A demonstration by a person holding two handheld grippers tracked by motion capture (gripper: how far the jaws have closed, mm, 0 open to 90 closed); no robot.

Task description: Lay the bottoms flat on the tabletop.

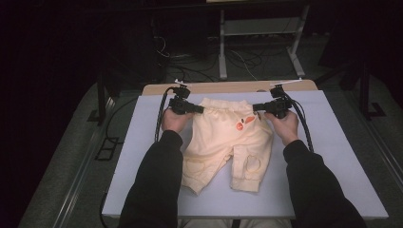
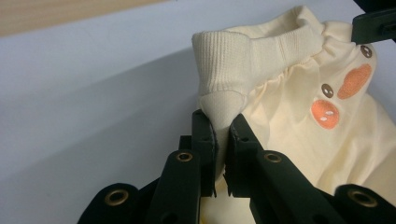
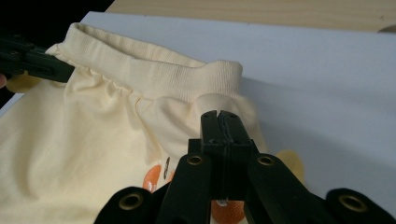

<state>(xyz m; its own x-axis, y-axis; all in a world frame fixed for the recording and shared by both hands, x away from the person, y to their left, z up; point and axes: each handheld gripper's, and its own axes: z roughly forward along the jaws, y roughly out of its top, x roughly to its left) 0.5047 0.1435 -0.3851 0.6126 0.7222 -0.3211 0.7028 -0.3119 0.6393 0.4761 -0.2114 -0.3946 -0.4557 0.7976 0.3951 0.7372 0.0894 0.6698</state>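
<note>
— So, what lies on the desk point(image 1: 332, 156)?

— One pair of pale yellow trousers point(image 1: 223, 142), small, spread flat near the middle of the white top. Its ribbed waistband point(image 3: 154, 74) points toward the far edge and both legs point toward the near edge, where the person's dark sleeves come in.

— Any containers, any writing?

— Nothing that holds anything, and no readable lettering. The cloth carries orange patches point(image 2: 353, 80) below the waistband with two small brown round marks beside them, and a ring-shaped outline point(image 1: 252, 164) is stitched on one leg. The leg ends have ribbed cuffs.

— And the tools?

— The left gripper point(image 2: 223, 135) has its jaws nearly together, pinching a fold of cloth just under the waistband at the trousers' left corner; a rounded tuck of fabric bulges up between the tips. The right gripper point(image 3: 218, 122) has its jaws pressed tight together at the opposite waist corner, with cloth bunched around and behind the tips; I cannot tell for sure that fabric sits between them.

— Is the waist raised?

— At both corners the waistband stands up a little off the surface, while the legs lie flat.
</note>
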